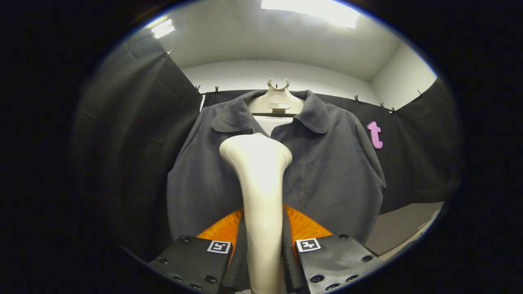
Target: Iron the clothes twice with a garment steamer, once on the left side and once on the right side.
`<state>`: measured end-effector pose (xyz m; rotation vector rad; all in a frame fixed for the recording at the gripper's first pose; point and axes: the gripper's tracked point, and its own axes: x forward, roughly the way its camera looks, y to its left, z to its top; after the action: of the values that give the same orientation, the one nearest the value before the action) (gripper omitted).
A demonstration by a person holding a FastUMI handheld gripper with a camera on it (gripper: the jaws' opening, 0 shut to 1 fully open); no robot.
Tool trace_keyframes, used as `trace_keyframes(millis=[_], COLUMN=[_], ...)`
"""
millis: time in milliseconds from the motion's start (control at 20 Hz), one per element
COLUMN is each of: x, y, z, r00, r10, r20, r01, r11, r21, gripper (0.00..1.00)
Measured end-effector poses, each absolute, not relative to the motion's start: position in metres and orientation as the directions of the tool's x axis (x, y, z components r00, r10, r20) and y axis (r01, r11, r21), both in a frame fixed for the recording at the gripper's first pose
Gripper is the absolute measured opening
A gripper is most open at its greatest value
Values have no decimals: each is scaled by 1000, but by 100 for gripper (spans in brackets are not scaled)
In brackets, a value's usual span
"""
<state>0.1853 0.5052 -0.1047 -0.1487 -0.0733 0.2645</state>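
Now the tool (263,261) grips the garment steamer (261,192) before the grey shirt (327,171); no legible writing.

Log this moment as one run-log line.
gripper: shut on steamer handle | steamer: upright, head at grey jacket front, near centre | jacket: on hanger | phase: steaming

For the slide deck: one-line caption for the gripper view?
Tool shut on the steamer, its head raised before the grey shirt on its hanger.

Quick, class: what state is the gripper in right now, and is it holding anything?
Gripper: shut on the garment steamer, handle between both fingers, head up against the grey shirt.
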Motion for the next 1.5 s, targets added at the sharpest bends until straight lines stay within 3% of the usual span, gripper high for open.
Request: trace_keyframes(millis=[1050, 1500], x=[188, 181], y=[519, 523], z=[-96, -132], r00=[957, 958], r10=[273, 287], r20=[95, 17], r01=[-251, -278], r11=[948, 939], r21=[-196, -202], gripper=[44, 44])
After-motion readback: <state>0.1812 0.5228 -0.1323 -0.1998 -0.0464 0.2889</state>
